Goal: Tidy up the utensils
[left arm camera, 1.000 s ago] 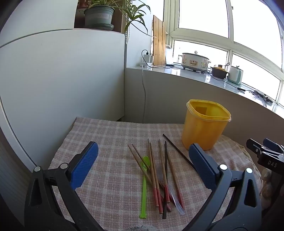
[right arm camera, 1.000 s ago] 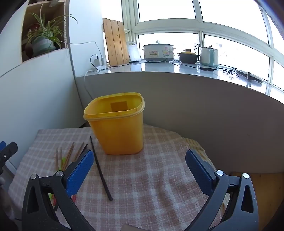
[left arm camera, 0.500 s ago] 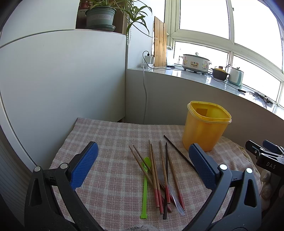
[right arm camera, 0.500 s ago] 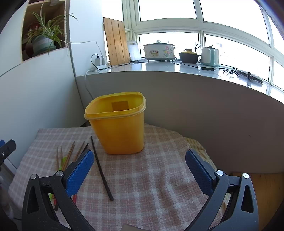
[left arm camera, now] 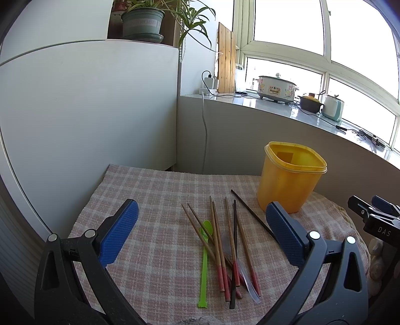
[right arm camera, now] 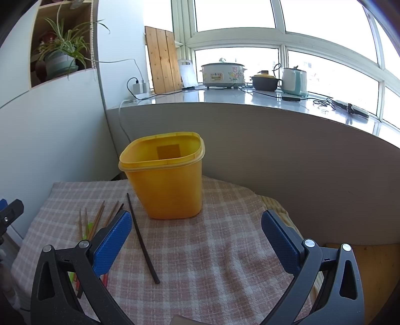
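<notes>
Several wooden chopsticks (left arm camera: 220,247) with red ends lie in a loose bundle on the checked cloth (left arm camera: 150,195), together with a green spoon (left arm camera: 204,265) and a clear plastic spoon (left arm camera: 240,270). One dark chopstick (right arm camera: 142,240) lies apart, beside the empty yellow tub (right arm camera: 167,180). My left gripper (left arm camera: 200,230) hangs open above the bundle, holding nothing. My right gripper (right arm camera: 195,235) is open in front of the tub (left arm camera: 290,180), also holding nothing. The bundle shows partly behind its left finger (right arm camera: 112,242).
A white cabinet (left arm camera: 87,112) stands to the left and a grey wall under a sill (right arm camera: 250,140) runs behind the table. On the sill sit a cooker (right arm camera: 222,75), a pot and a kettle. A potted plant (left arm camera: 142,22) tops the cabinet.
Both grippers have risen slightly and pulled back a little, so the tub and chopsticks sit a touch lower in view. Nothing on the cloth has moved.
</notes>
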